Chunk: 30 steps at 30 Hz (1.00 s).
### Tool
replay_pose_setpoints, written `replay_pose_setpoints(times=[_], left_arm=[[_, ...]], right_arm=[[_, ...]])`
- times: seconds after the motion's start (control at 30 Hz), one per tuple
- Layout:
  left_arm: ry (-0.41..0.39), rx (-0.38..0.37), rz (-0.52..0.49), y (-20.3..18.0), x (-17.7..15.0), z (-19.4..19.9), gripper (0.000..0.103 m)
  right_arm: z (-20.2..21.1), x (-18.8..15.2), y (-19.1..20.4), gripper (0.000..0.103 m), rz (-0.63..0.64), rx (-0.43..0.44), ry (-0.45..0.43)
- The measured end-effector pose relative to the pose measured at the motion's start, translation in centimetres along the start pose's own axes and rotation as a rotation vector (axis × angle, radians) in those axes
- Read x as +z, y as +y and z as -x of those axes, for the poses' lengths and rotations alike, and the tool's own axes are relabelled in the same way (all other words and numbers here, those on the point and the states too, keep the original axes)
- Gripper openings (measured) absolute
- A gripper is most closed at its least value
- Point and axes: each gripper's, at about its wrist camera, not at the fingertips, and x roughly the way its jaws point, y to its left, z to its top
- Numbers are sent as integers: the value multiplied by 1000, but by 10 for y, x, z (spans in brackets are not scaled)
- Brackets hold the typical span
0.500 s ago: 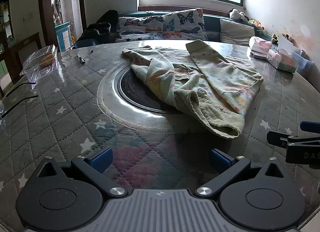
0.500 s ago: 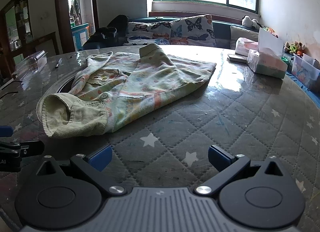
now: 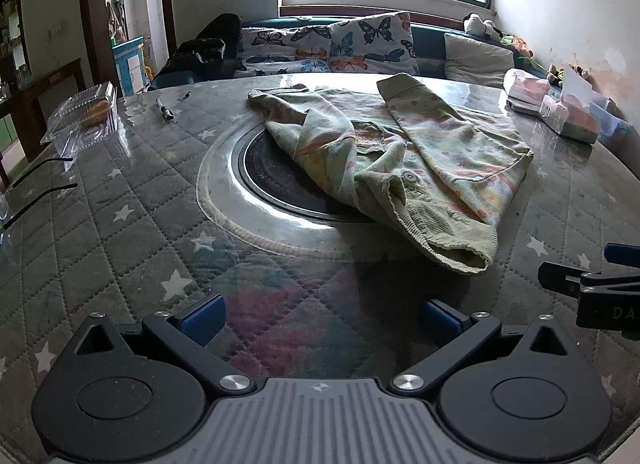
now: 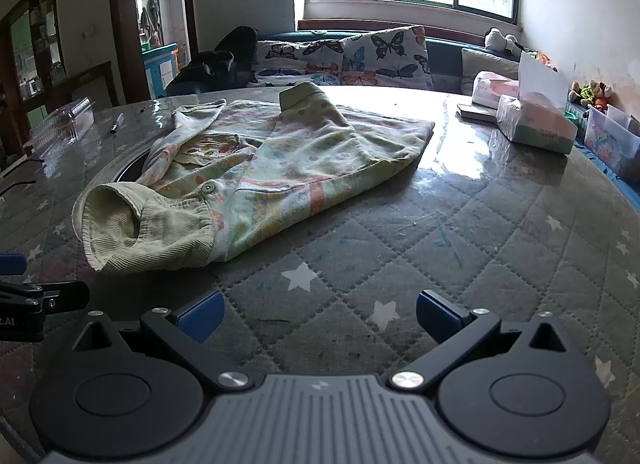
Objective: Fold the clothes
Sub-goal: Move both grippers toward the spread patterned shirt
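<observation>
Hovering grippers point(image 3: 322, 322) point(image 4: 320, 316), jaws wide, tilted downward

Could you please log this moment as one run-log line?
task: fold clothes | left gripper: open, empty | right gripper: open, empty | jacket: rumpled on table, untouched

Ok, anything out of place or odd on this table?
Only the jacket: it lies rumpled, one sleeve flopped across its body, partly covering the round inset in the table. Nothing looks spilled or damaged.
</observation>
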Motion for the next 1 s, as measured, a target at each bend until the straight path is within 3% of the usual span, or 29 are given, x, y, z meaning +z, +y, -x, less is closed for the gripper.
replay_pose_setpoints(times=[0.67,1.0], left_arm=[[-22,58,23,21,26,-10,103],[-93,84,47,27,67,-14,103]], right_arm=[[-20,16,-3,103,23,-2,13],[-32,37,-7,103,36,13,10]])
